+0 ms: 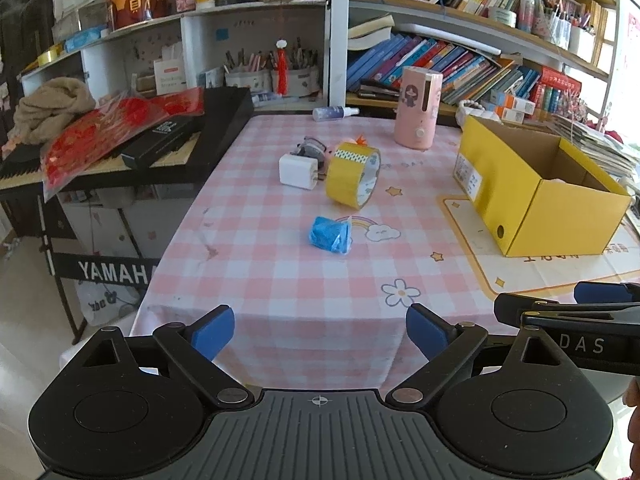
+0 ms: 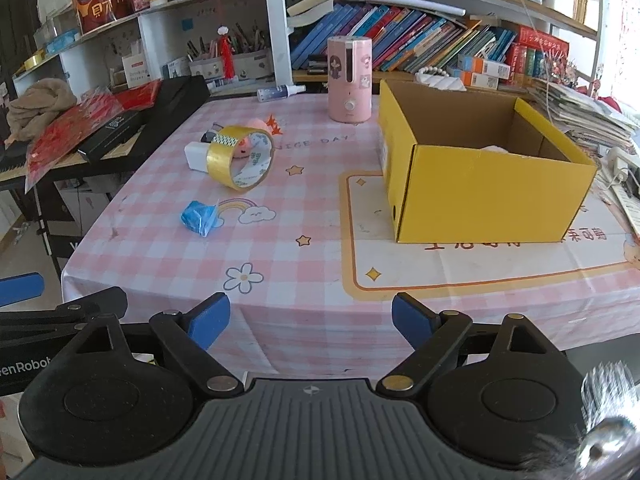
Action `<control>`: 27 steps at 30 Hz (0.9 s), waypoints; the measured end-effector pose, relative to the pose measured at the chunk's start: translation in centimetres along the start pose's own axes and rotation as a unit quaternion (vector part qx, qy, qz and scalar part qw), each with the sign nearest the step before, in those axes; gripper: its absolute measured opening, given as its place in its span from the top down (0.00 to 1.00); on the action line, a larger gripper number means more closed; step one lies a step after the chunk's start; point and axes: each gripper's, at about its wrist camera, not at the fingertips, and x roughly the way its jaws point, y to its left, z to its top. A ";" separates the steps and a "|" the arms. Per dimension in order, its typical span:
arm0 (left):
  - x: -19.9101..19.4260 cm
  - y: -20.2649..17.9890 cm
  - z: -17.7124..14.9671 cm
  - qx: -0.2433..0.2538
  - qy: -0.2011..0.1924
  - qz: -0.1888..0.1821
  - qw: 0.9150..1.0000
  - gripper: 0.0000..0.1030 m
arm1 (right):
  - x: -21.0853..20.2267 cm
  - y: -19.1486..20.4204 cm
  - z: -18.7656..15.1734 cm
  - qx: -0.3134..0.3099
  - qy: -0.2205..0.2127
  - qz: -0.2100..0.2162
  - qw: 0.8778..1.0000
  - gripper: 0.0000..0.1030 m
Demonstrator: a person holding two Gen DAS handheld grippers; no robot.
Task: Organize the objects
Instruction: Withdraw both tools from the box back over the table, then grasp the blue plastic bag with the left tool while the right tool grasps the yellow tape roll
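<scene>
Both spread wide and empty: left gripper (image 1: pixel 320 334), right gripper (image 2: pixel 311 322), near worktop (image 2: pixel 304 264) edge; yellow tape roll (image 2: pixel 240 158) beside white charger (image 2: pixel 196 156).

Pink humidifier (image 2: pixel 349 80) on checked tablecloth (image 2: pixel 200 256); Yamaha keyboard (image 1: pixel 120 152) left, bookshelf (image 1: pixel 460 56) behind.

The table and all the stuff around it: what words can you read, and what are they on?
"YAMAHA", last letter cut off, on the keyboard stand.
"NICE DAY", faint, on the pink checked tablecloth.
"DAS" on the right claw's arm.
"enRobot", cut off, on the left claw's arm.
Red Chinese characters beside the yellow box: partly hidden.
Book spines, box sticker, tape roll print: too small.
</scene>
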 end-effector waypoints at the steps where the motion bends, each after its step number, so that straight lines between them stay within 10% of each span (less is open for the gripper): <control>1: 0.3 0.0 0.1 -0.001 0.001 0.001 1.000 0.08 | 0.3 0.0 0.1 0.000 0.002 0.002 1.000 0.15; 27: 9.1 0.7 6.4 -0.039 0.019 0.028 0.999 0.08 | 10.2 -0.6 8.9 -0.026 0.017 0.040 0.999 0.19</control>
